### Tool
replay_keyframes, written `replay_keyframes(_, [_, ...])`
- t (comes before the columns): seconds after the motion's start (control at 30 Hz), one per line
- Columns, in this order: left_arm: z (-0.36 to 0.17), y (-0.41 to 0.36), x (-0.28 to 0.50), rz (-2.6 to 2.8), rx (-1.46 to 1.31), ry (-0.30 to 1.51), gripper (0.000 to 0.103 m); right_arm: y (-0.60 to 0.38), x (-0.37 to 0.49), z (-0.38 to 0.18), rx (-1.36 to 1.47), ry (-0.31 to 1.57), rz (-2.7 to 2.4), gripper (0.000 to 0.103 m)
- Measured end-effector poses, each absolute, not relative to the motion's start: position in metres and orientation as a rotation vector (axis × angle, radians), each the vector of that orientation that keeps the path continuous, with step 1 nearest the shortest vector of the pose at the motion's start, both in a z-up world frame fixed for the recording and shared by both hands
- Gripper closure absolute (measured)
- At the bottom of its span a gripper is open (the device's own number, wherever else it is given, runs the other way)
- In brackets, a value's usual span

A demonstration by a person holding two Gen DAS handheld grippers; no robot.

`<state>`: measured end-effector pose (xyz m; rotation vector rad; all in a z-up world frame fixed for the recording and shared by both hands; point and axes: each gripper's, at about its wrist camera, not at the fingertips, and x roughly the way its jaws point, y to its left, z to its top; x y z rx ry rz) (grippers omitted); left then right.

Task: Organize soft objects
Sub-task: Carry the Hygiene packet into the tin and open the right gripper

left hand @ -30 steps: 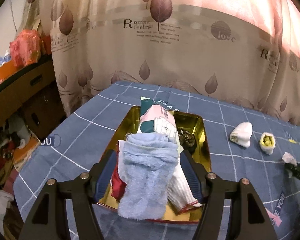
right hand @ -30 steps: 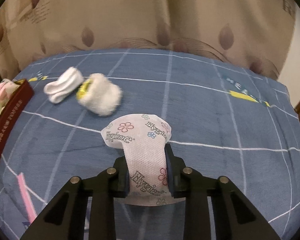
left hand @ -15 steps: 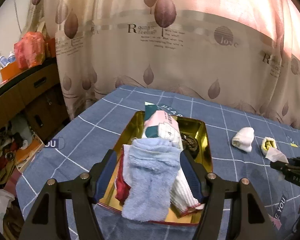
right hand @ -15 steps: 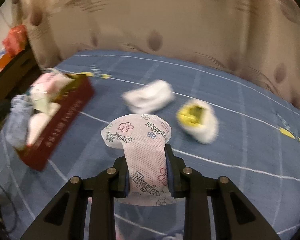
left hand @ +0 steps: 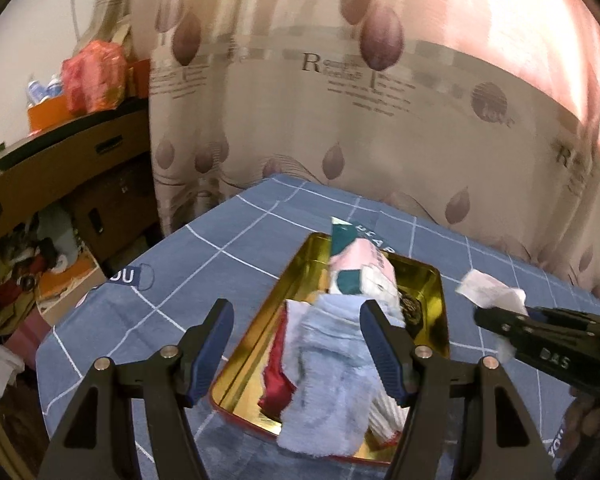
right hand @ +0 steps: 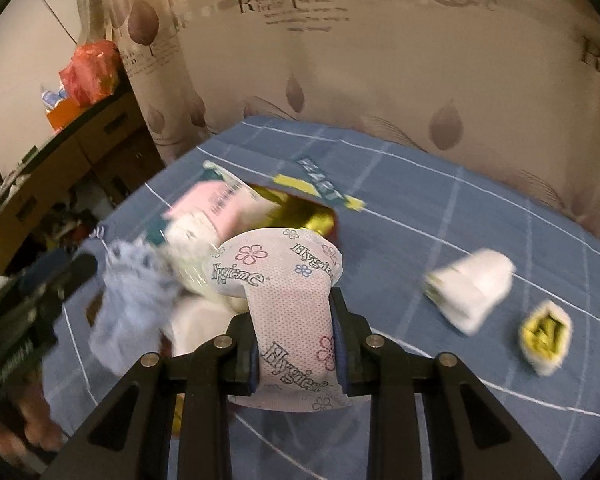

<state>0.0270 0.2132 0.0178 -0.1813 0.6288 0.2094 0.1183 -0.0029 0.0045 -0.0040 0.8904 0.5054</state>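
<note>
— Now, item one?
— My right tongs [right hand: 294, 344], clamped on a pad [right hand: 290, 300] printed "Hygiene", held above the tin [left hand: 428, 280].
— Left?
— My left tongs [left hand: 296, 344], spread wide, nothing between them.
— Tin contents?
— Blue towel [left hand: 332, 376], pink packet [left hand: 358, 268], red cloth [left hand: 278, 380].
— Loose stock?
— White roll [right hand: 474, 288] and yellow-cored roll [right hand: 546, 336] on the desk [right hand: 420, 208].

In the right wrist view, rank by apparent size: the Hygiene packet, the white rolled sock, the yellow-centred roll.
1. Hygiene packet, largest, though it sits in the right tool nearest the lens, which inflates it.
2. White rolled sock.
3. Yellow-centred roll, smallest; motion blur softens both rolls' edges.
</note>
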Motion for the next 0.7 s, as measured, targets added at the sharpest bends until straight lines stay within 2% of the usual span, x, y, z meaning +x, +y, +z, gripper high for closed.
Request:
replay_keyframes(0.23, [0.014, 0.232, 0.028, 0.232, -0.264, 0.642, 0.036, 0.037, 0.156, -0.003, 0.101, 0.928, 0.469, 0.077])
replay_keyframes(0.47, [0.012, 0.241, 0.030, 0.249, -0.292, 0.649, 0.036, 0.056, 0.177, -0.018, 0.071, 0.952, 0.408, 0.076])
replay_keyframes(0.7, [0.011, 0.242, 0.032, 0.240, -0.296, 0.654, 0.036, 0.065, 0.182, -0.030, 0.017, 0.951, 0.381, 0.069])
